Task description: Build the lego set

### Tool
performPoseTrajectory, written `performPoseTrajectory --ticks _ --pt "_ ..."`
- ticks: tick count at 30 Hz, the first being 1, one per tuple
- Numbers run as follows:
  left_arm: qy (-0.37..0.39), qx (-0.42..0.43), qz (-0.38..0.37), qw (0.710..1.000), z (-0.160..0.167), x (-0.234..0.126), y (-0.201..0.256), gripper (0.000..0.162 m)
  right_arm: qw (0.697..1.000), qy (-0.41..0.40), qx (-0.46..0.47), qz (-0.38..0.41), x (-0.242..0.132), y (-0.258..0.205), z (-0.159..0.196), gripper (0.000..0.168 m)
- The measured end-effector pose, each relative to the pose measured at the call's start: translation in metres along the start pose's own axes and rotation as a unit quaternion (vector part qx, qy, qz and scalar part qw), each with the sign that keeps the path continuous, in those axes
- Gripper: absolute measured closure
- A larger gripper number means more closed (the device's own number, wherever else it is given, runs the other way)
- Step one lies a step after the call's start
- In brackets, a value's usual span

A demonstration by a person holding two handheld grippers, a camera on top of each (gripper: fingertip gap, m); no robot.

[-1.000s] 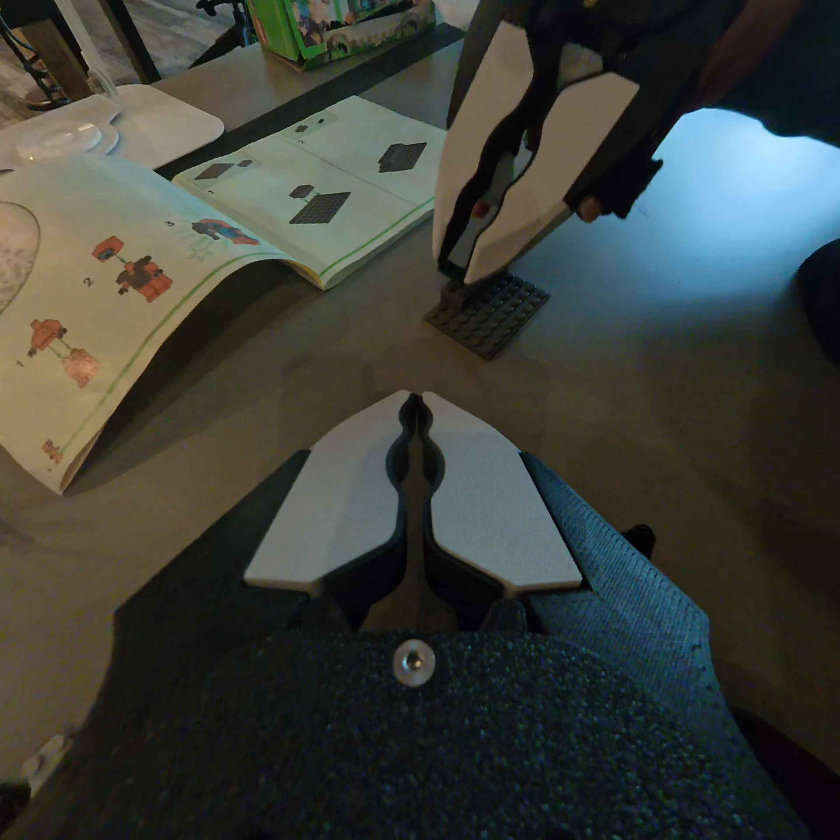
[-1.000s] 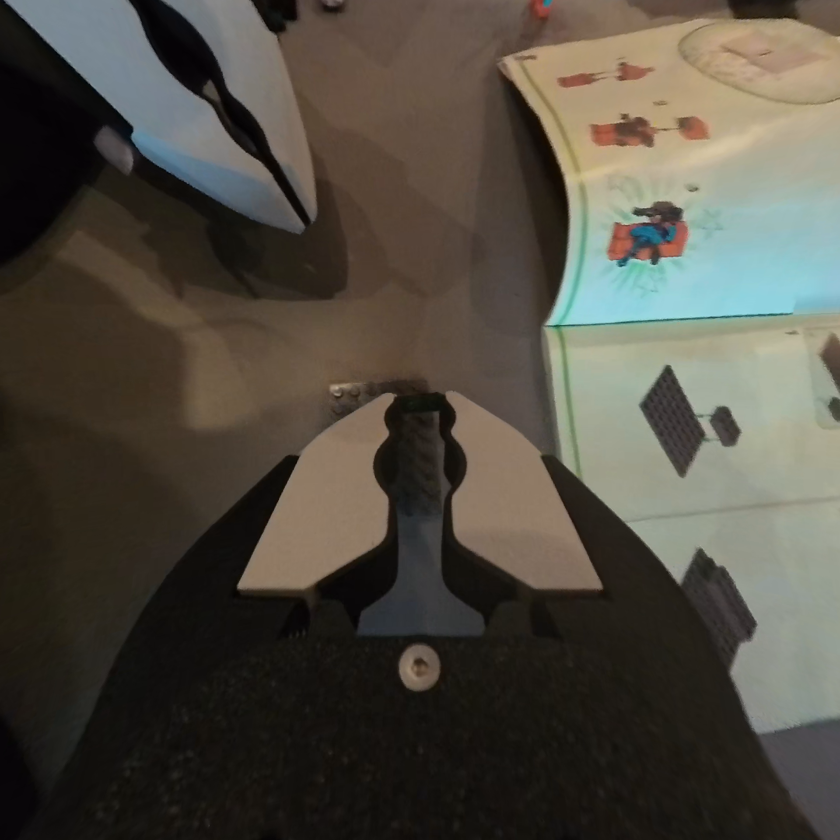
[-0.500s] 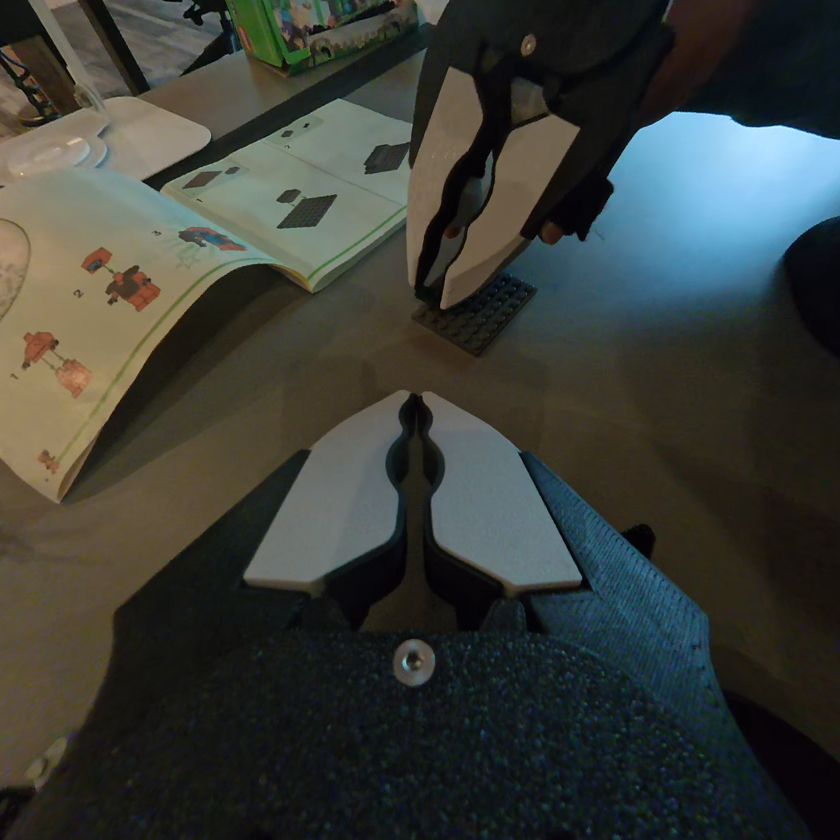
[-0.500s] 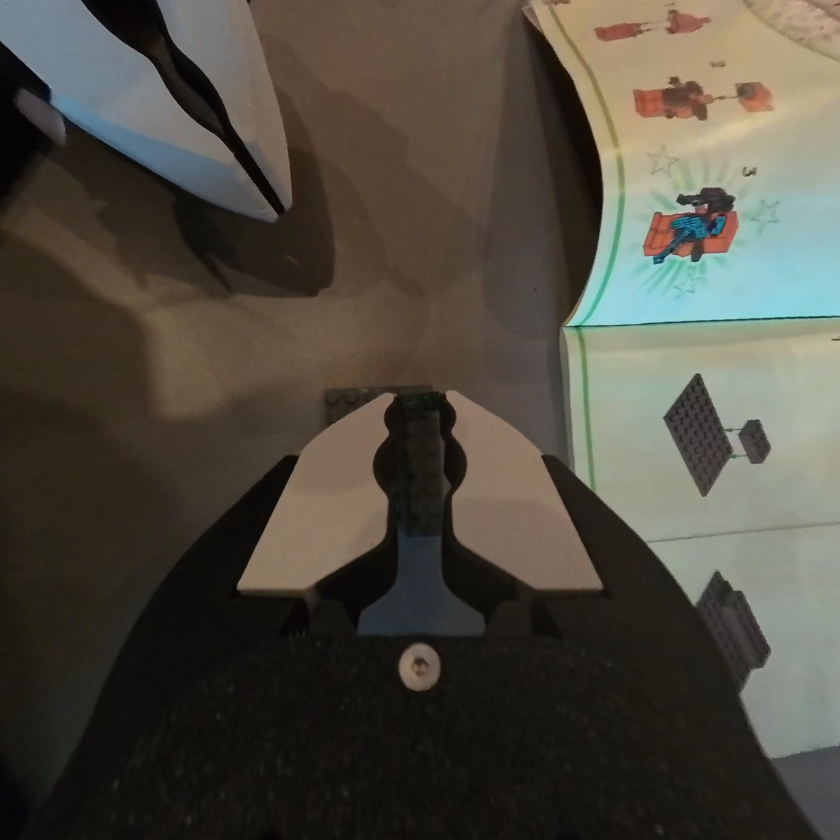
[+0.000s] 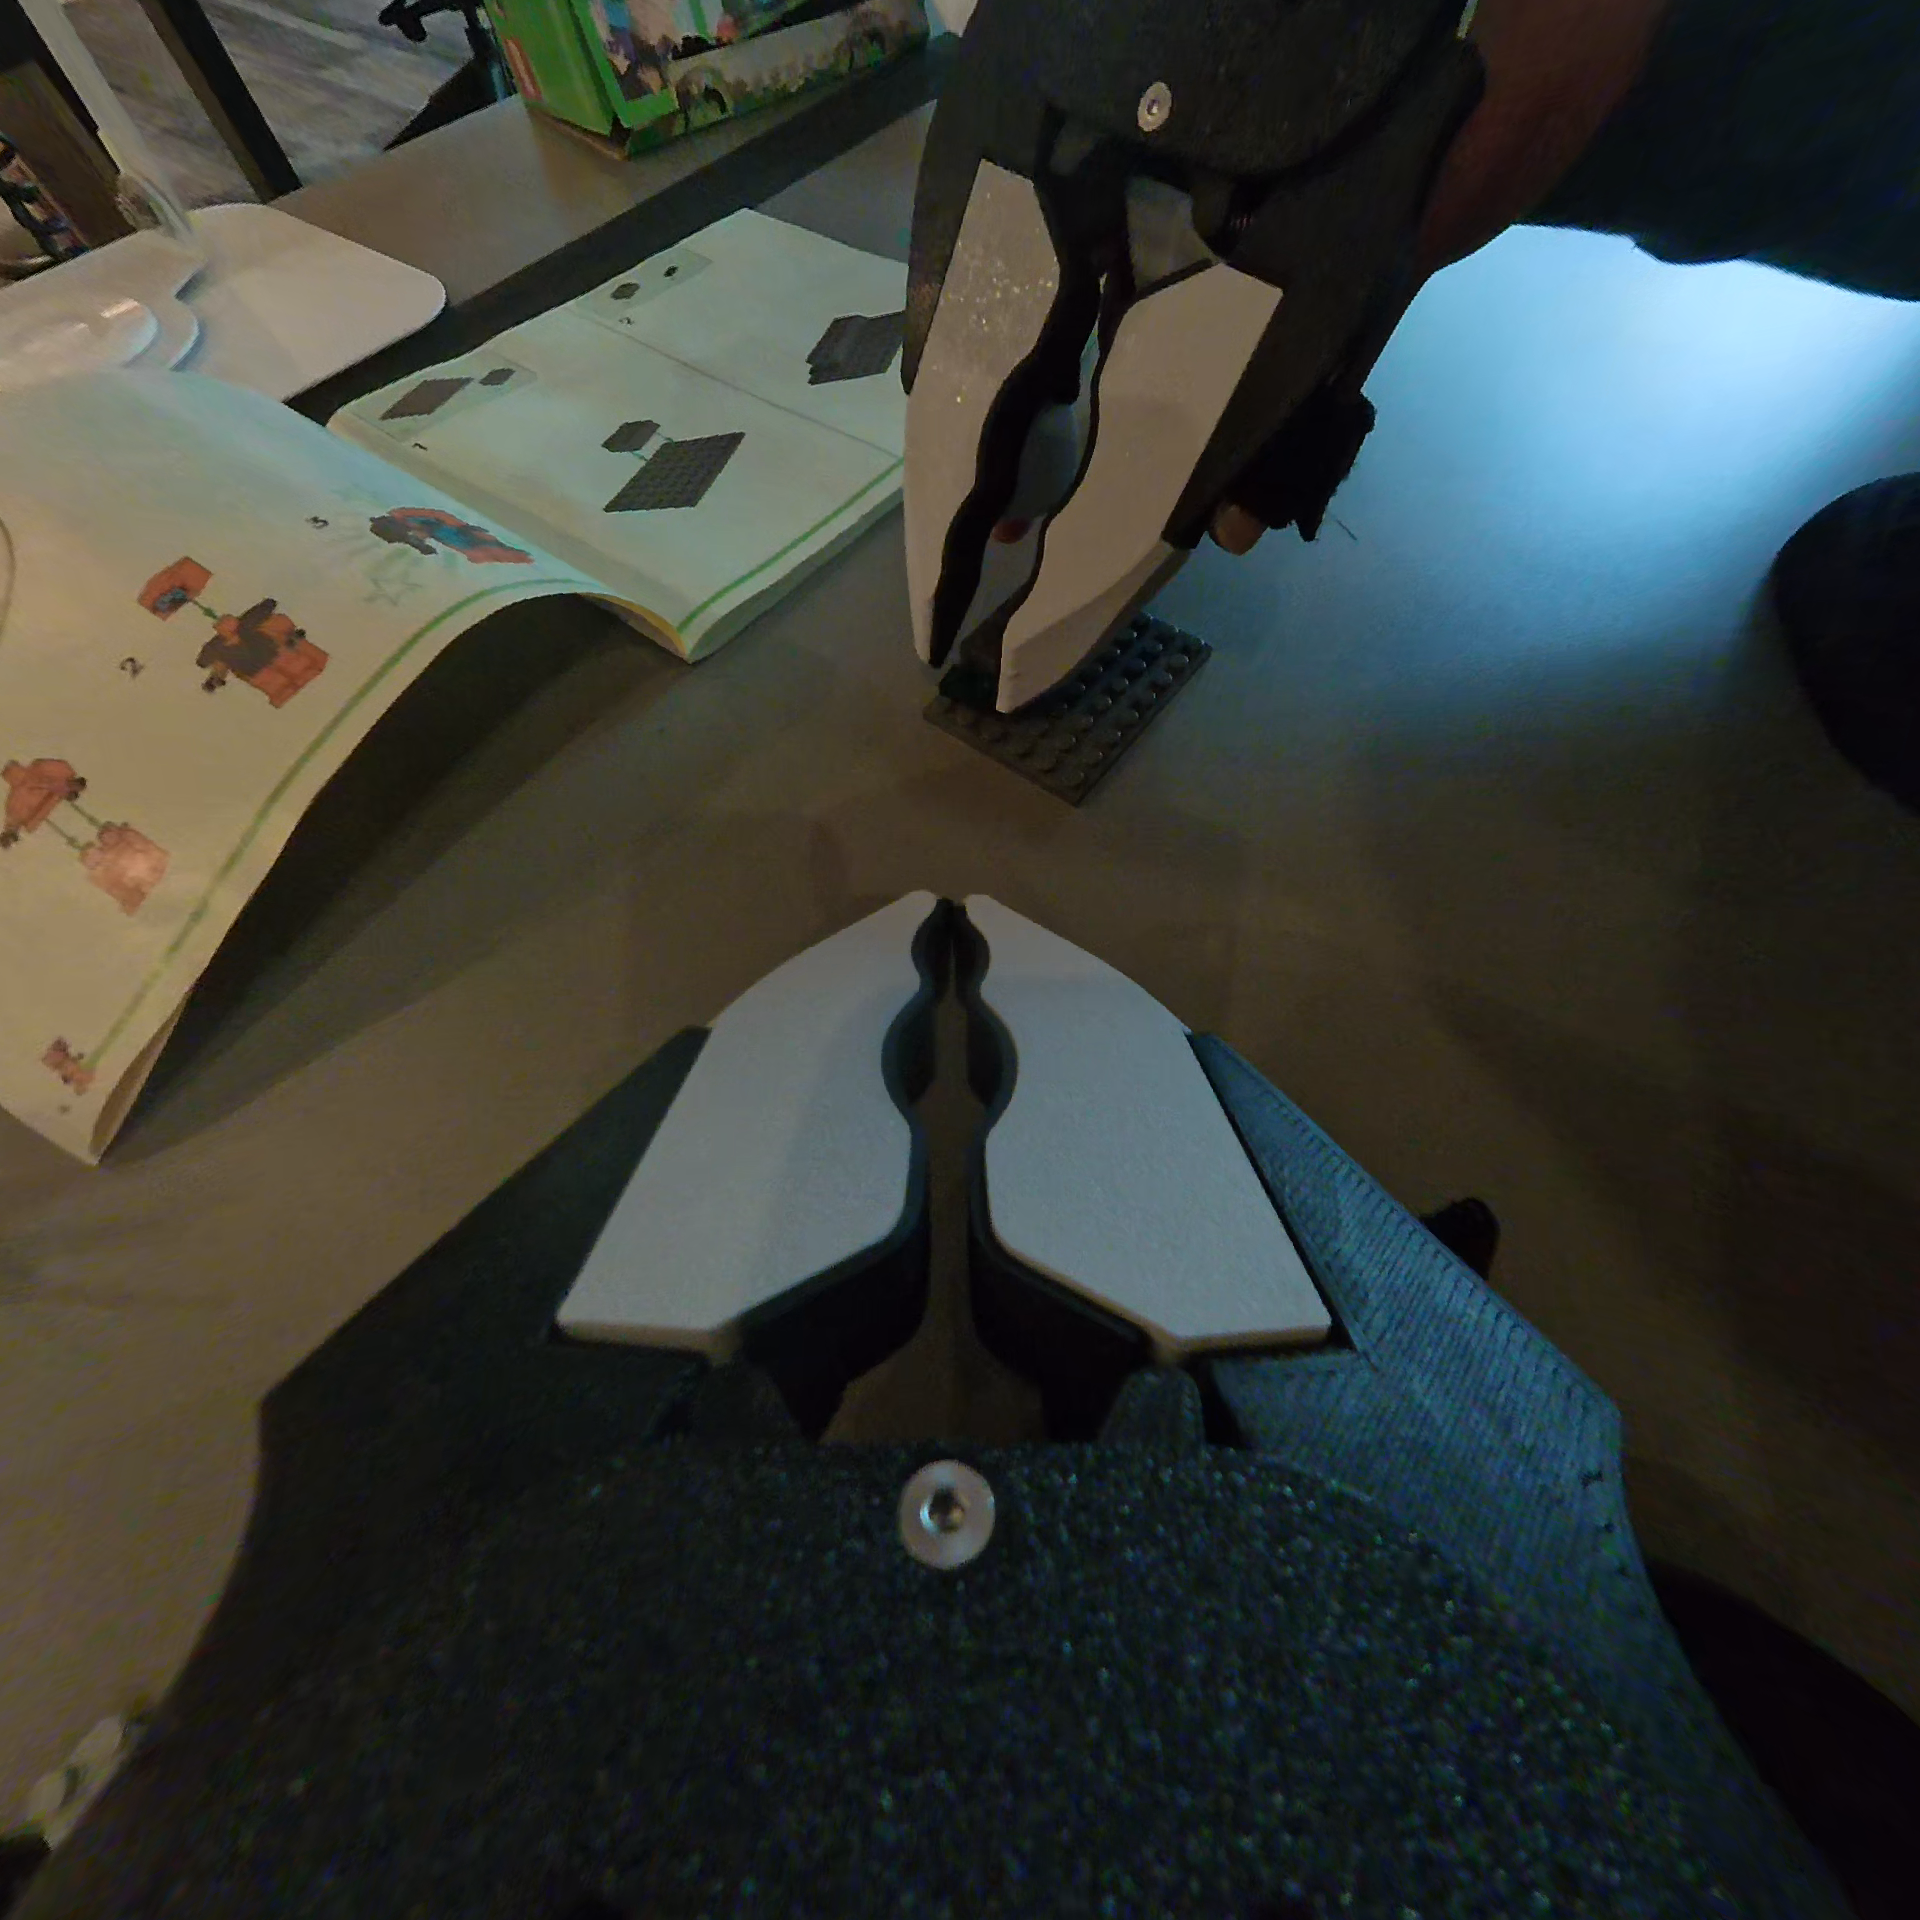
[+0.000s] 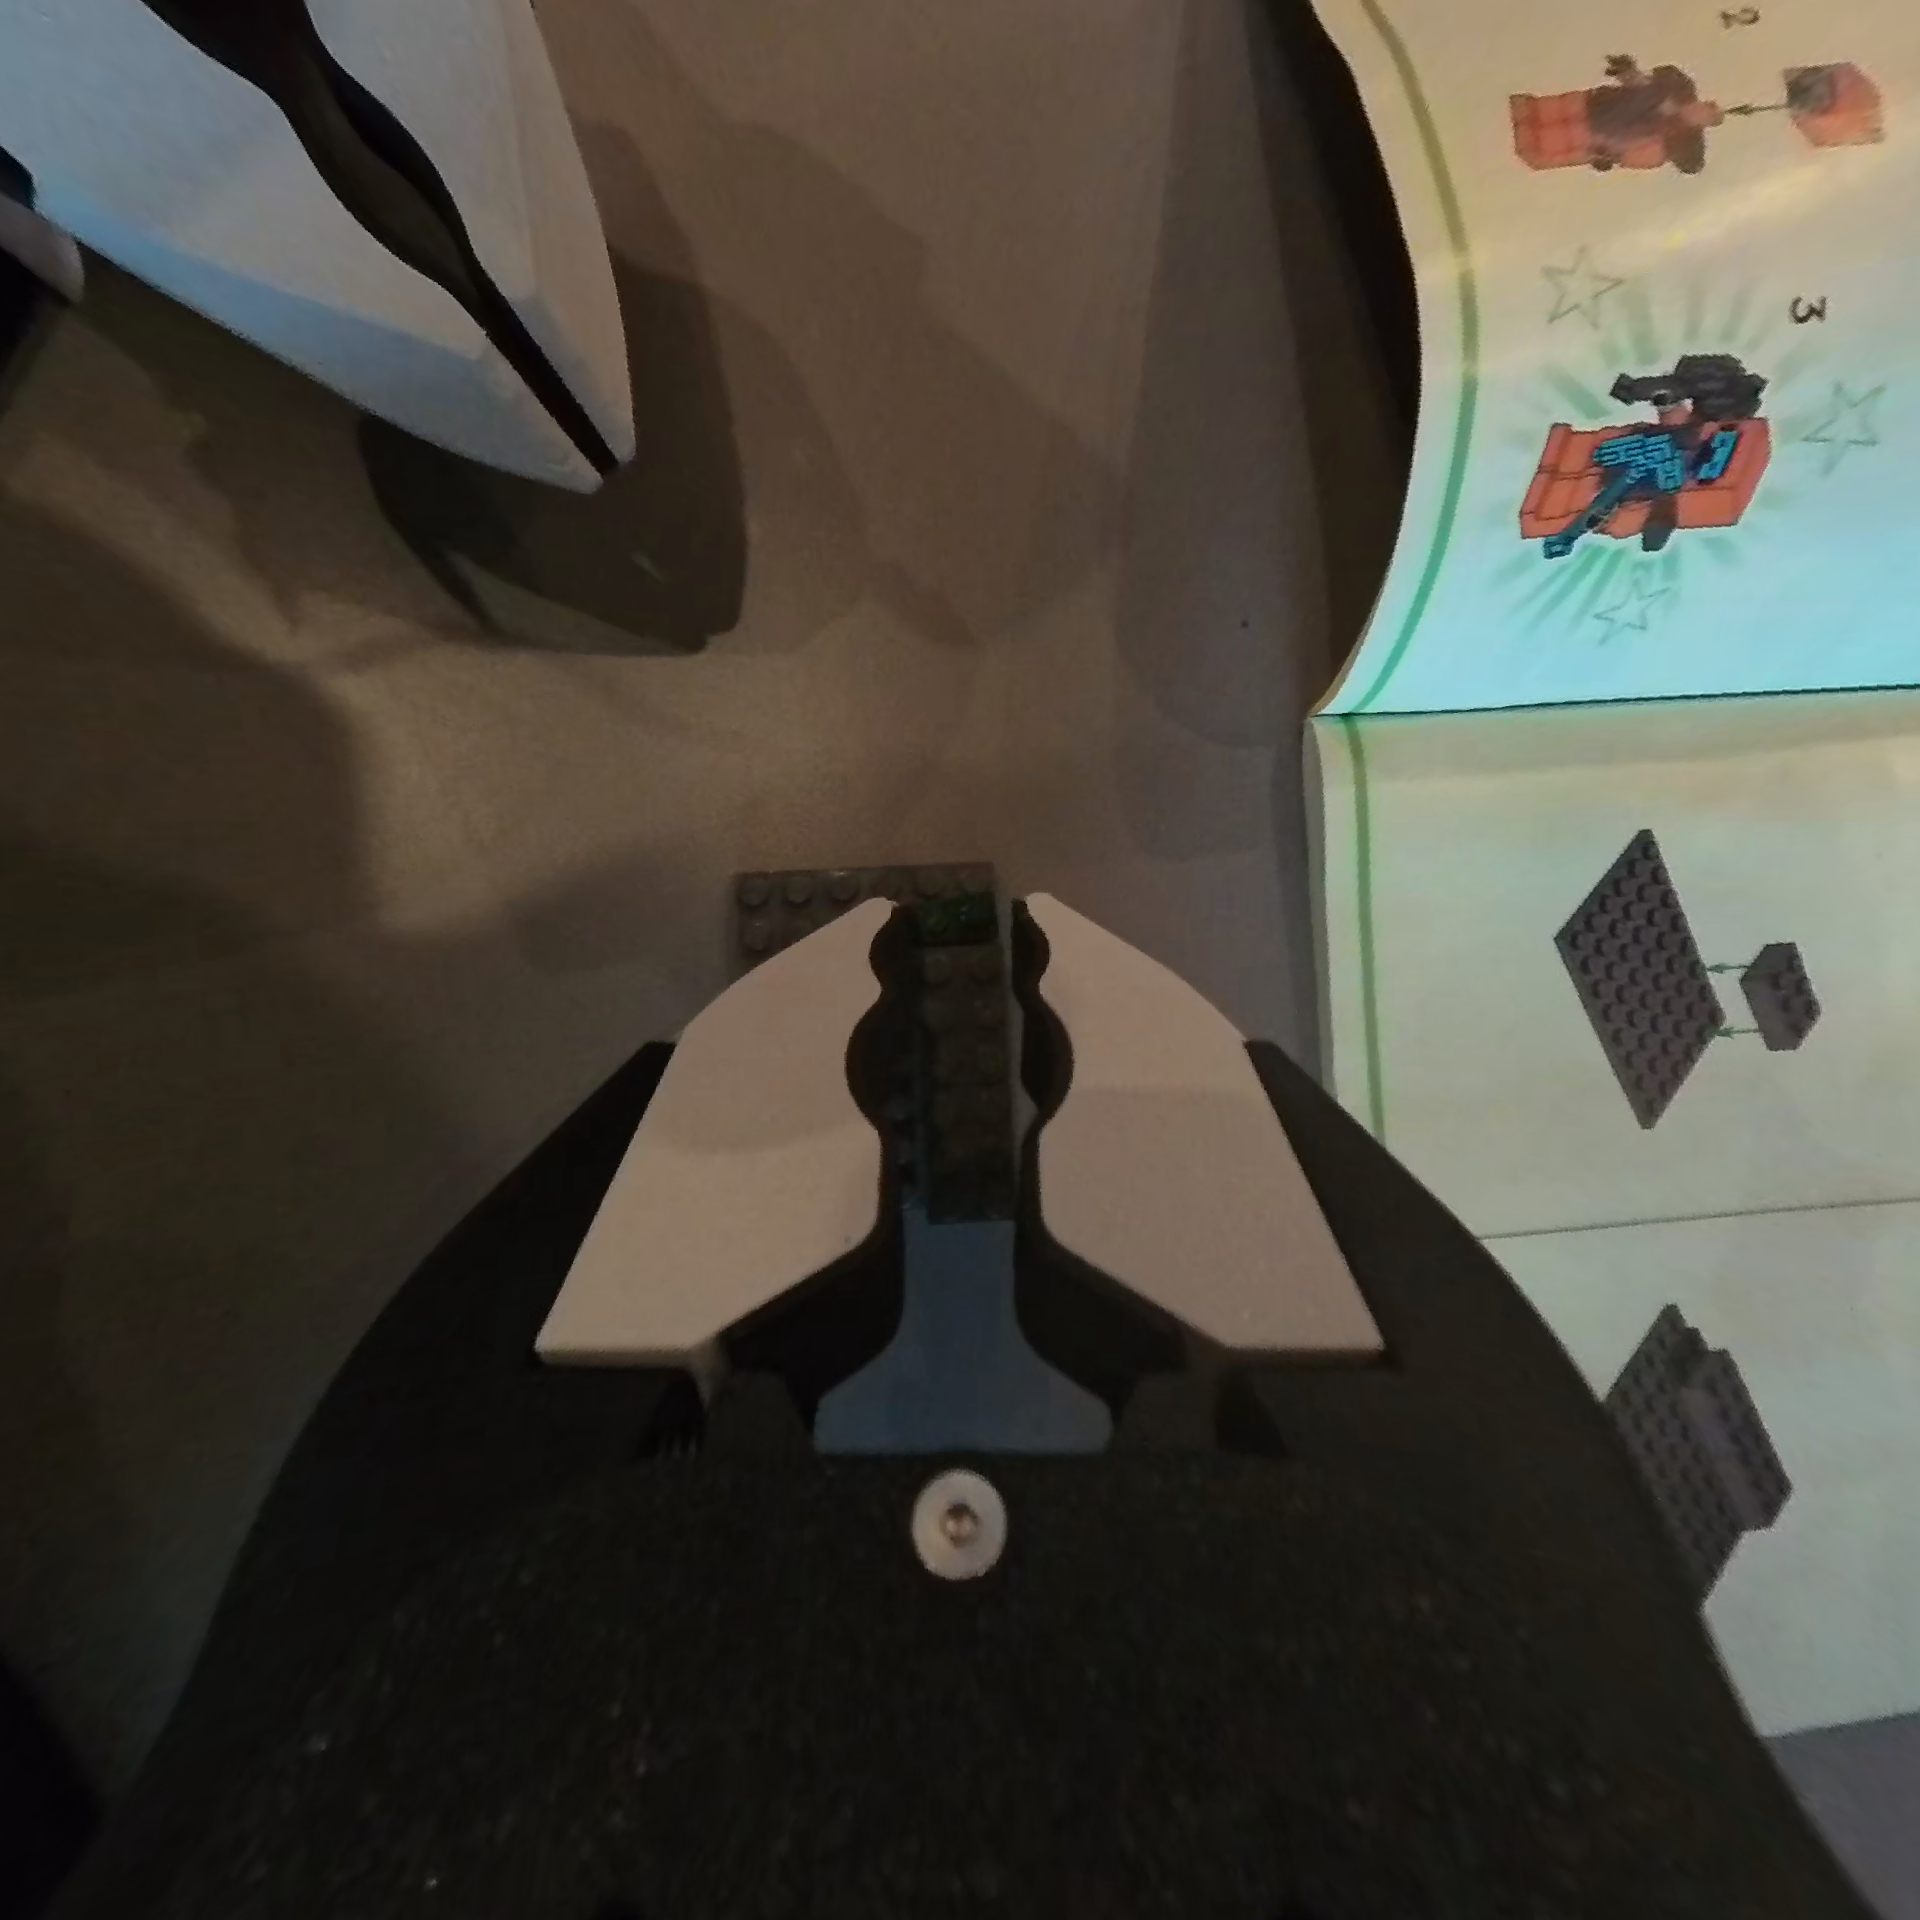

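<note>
— What step are you on?
— I'm seating a dark brick [image 6: 961, 1049] on the grey plate [image 5: 1081, 717] beside the booklet [image 5: 644, 457]; my right hand-held gripper [image 6: 961, 914] is spread slightly around it.
— And the left hand-held gripper [image 5: 951, 914]?
— Pressed together, empty. Next probably calls for lifting clear.

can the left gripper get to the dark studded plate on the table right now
Probably not cleanly. The table between the left gripper and the dark plate is bare, but the right gripper stands on the plate's near corner, and the left one's tips are shut.
</note>
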State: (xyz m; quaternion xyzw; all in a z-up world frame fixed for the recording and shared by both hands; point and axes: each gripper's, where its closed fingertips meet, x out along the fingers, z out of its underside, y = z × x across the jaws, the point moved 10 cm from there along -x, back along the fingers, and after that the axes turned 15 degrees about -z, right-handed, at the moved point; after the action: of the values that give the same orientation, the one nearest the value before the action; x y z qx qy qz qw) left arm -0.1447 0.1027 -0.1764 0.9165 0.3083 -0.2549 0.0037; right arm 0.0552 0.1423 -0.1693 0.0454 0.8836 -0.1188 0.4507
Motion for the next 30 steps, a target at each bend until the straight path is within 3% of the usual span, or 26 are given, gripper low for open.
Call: performPoseTrajectory --ticks 13,19,30 --pt "0.001 0.004 0.006 1.0 0.0 0.0 0.001 0.162 1.0 0.015 0.001 -0.005 0.0 -0.002 -0.003 0.147" --pt "0.003 0.004 0.005 1.0 0.0 -0.001 0.001 0.162 1.0 0.018 0.013 0.003 0.0 0.001 0.0 0.163" --pt "0.003 0.007 0.005 1.0 0.0 -0.001 0.001 0.162 0.999 0.01 0.022 0.028 -0.01 -0.005 -0.003 0.156"
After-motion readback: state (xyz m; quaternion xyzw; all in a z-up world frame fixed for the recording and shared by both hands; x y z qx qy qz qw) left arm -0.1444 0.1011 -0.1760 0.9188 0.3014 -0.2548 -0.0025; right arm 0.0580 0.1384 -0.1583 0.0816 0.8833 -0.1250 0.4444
